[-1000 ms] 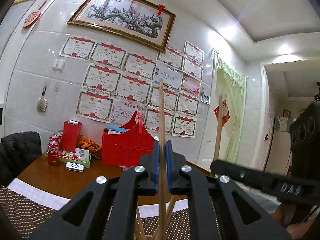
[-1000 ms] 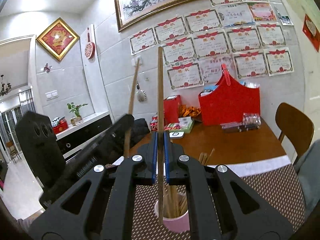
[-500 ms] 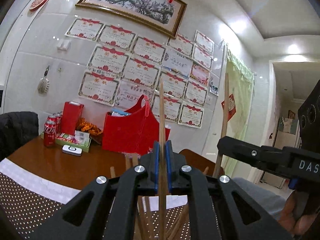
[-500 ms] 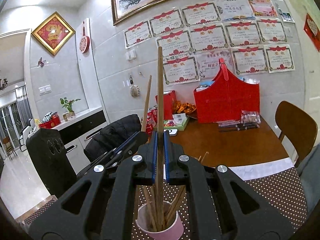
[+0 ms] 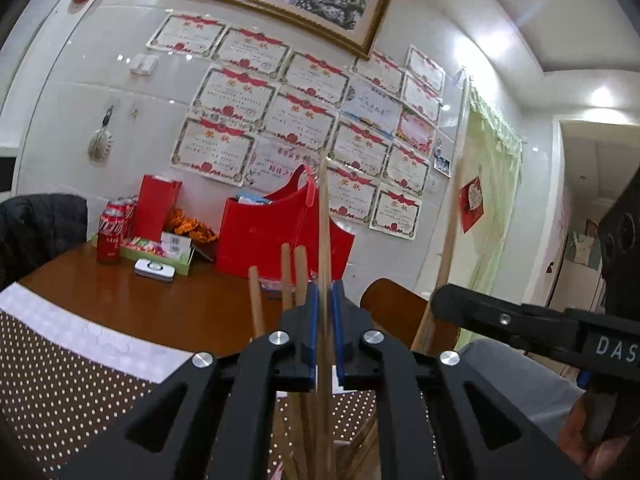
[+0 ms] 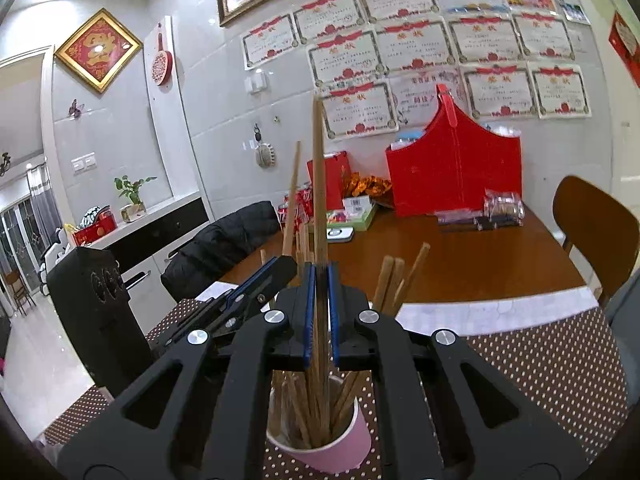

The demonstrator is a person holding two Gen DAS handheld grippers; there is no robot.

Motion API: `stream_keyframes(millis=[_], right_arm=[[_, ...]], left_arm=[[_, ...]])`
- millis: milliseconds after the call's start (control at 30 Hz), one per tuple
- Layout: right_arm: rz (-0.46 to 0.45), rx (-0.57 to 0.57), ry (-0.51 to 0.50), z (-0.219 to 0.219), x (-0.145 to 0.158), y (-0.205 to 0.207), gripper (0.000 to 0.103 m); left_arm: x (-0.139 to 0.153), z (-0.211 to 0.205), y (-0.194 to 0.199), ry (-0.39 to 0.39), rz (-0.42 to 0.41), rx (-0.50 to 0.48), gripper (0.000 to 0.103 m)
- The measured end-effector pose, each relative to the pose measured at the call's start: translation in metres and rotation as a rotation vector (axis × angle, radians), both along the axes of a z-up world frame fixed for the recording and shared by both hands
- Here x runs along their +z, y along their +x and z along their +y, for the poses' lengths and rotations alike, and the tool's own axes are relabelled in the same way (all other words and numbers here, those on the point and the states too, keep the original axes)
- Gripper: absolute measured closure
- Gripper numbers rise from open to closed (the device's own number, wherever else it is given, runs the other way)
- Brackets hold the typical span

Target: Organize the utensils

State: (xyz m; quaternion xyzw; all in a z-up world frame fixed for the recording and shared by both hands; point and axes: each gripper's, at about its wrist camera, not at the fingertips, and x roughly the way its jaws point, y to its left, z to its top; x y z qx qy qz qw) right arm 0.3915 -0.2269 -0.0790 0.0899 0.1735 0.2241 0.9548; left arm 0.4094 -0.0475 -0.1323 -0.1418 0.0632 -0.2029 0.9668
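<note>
My right gripper (image 6: 319, 276) is shut on an upright wooden chopstick (image 6: 318, 184) whose lower end is inside a pink cup (image 6: 332, 454) with several chopsticks in it. My left gripper (image 5: 325, 294) is shut on another upright chopstick (image 5: 323, 216), lowered among the same bundle; the cup itself is hidden below its fingers. Each gripper shows in the other's view: the right one (image 5: 440, 300) holds its chopstick (image 5: 450, 236) at my right, the left one (image 6: 280, 264) at my left.
The cup stands on a brown dotted placemat (image 6: 552, 364) on a wooden table (image 6: 480, 264). At the back are a red basket (image 6: 456, 168), cola cans (image 5: 110, 236), a green tray (image 5: 160, 252) and a white remote (image 5: 155, 269). A chair (image 6: 596, 232) stands at the right.
Both grippers have come down with their chopsticks. The chopstick ends have gone into the pink cup, and the cup chopsticks now rise higher in both views.
</note>
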Motion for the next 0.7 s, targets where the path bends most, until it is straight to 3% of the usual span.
stream_keyframes(millis=[33,67,100,133,300,467,700], right_arm=[[0.005,-0.002,0.008,-0.002,0.000,-0.001,0.082],[0.002,-0.015,0.019,-0.005,0.000,-0.005,0.041],[-0.006,-0.027,0.027,-0.008,0.001,-0.008,0.015],[-0.029,-0.045,0.042,-0.012,0.003,-0.014,0.014],[-0.040,-0.083,0.103,-0.032,0.013,-0.035,0.006],[0.000,-0.150,0.100,-0.042,0.021,-0.052,0.006],[0.013,-0.185,0.097,-0.044,0.037,-0.101,0.006]], left_arm=[[0.000,0.001,-0.002,0.006,0.008,0.009,0.074],[0.002,0.003,-0.005,0.008,0.007,0.022,0.064],[0.003,0.005,-0.009,0.008,0.004,0.033,0.047],[0.007,0.009,-0.015,0.007,0.003,0.051,0.034],[0.027,0.019,-0.043,0.070,-0.003,0.095,0.019],[0.051,0.024,-0.079,0.167,0.001,0.153,0.016],[0.081,0.032,-0.137,0.247,0.060,0.239,0.016]])
